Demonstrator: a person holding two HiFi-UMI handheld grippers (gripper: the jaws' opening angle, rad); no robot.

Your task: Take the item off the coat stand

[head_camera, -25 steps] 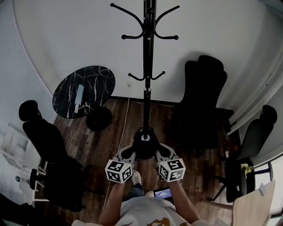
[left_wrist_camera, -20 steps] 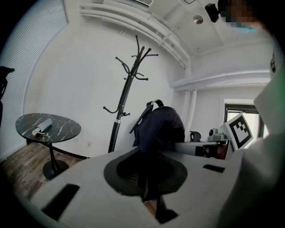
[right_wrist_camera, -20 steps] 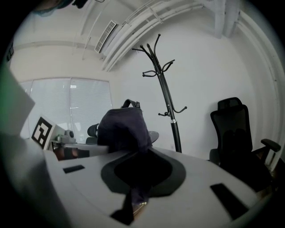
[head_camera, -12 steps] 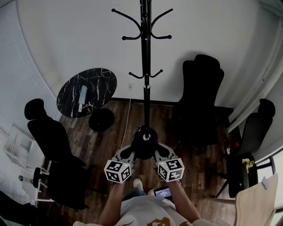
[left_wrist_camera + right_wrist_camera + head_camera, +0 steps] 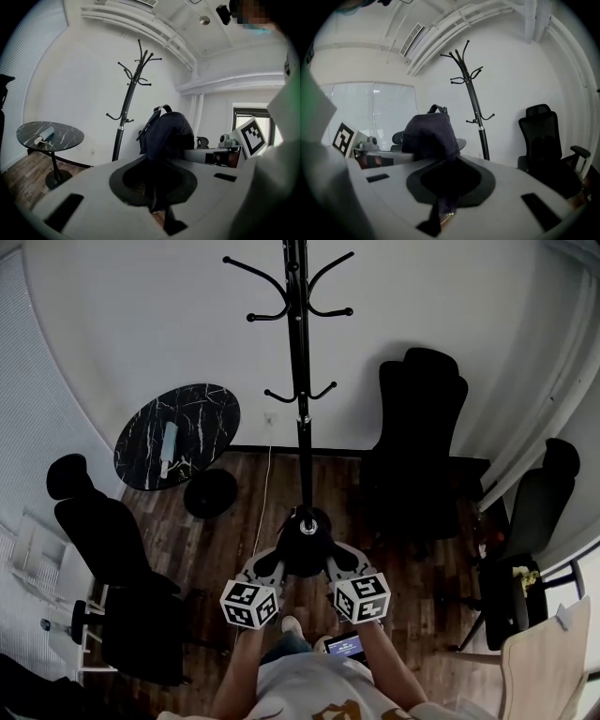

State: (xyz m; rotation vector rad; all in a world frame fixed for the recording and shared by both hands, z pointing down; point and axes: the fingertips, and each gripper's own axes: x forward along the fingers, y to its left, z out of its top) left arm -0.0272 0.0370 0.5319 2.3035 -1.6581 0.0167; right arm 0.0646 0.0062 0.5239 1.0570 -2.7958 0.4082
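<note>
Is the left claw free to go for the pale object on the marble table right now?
Probably not. The left claw is shut on the dark fabric item, which the right claw also grips, and the pale object lies on the marble table well off to its left.

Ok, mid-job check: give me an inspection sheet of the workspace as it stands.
Surface: dark wooden plank floor.
Job's things: tall black metal coat stand, hooks bare; dark navy fabric bag off it, held between both tongs.
Clutter: round black marble-pattern table with a pale slim object on top.
Grippers: left tongs shut on the bag's fabric; right tongs likewise.
Cables: thin white cable running from the wall across the floor.
Surroundings: white wall; black office chairs; pale wooden chair back.
</note>
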